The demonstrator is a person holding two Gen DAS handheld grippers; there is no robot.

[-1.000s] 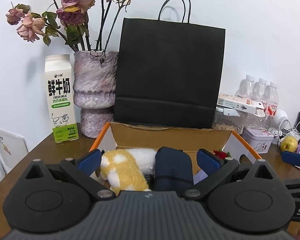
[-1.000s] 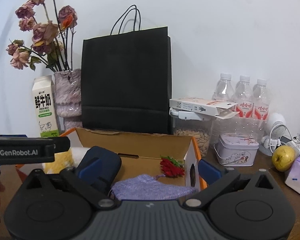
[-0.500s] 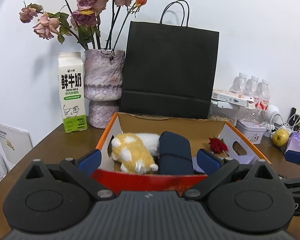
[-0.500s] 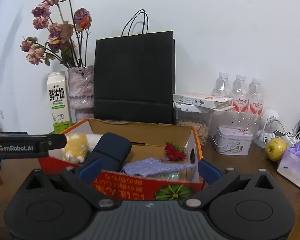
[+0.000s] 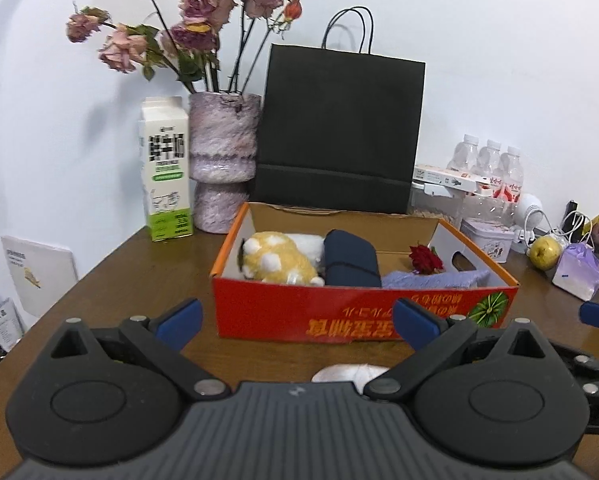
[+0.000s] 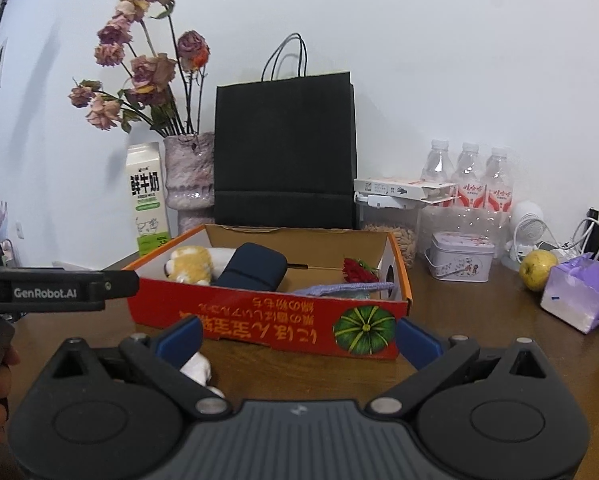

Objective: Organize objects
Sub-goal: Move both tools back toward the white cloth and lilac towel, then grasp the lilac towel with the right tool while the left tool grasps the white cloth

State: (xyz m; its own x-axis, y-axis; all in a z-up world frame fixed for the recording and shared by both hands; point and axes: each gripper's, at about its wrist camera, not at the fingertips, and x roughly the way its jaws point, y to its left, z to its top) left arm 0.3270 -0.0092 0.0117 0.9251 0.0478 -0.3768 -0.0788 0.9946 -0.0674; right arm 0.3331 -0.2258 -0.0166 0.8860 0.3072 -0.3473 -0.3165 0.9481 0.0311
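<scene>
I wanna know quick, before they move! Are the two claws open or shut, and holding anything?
Left claw: open, holding nothing.
Right claw: open, holding nothing.

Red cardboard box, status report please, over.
Left tongs and right tongs open, empty. Red cardboard box holds yellow plush toy, navy pouch. White object on table before box.

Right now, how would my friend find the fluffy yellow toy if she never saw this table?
Look for the red cardboard box in front of the tall black paper bag. Inside, at its left end, lies the plush toy, touching a dark blue pouch. It is the only fuzzy yellow thing with white patches.
</scene>
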